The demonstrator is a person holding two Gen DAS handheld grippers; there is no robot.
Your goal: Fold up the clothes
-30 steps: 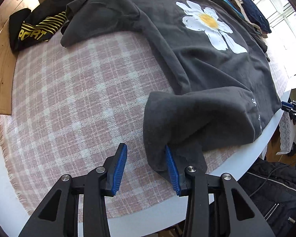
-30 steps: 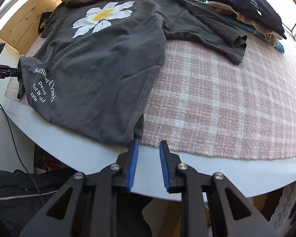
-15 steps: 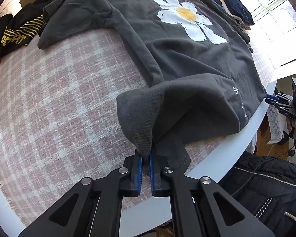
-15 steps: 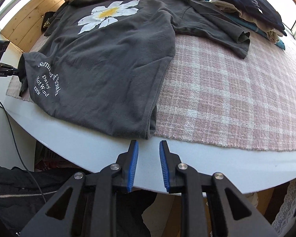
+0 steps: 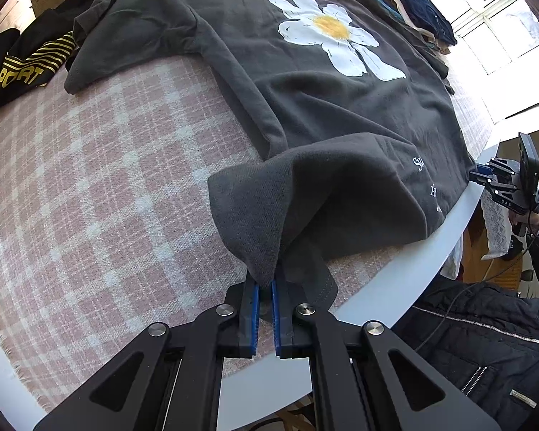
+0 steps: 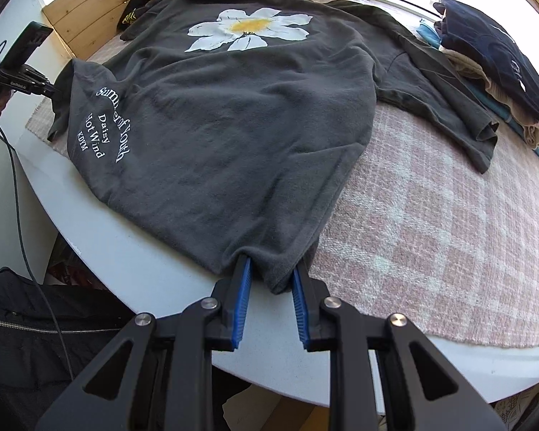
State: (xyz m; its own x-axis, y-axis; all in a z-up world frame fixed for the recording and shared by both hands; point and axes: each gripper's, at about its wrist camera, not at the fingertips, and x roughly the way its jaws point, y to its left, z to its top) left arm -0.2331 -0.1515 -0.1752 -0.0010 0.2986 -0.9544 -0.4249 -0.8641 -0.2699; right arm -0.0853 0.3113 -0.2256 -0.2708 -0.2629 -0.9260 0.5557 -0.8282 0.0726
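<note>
Across the middle of both views, the white desk [image 6: 133, 251] carries a pink checked cloth [image 5: 100, 186] and on it the dark grey daisy T-shirt [image 6: 233, 136], spread flat; at lower centre the left claw [image 5: 265, 289] pinches its lifted hem corner; the right claw [image 6: 269, 274] has just been narrowing, the other hem corner between its pads, grip uncertain.

We cannot read white lettering [image 5: 427, 183] in left view, fold covers it. Black garment [image 5: 25, 68] print cut off, only "PORT" visible. Folded stack [image 6: 492, 72] runs past right edge.
</note>
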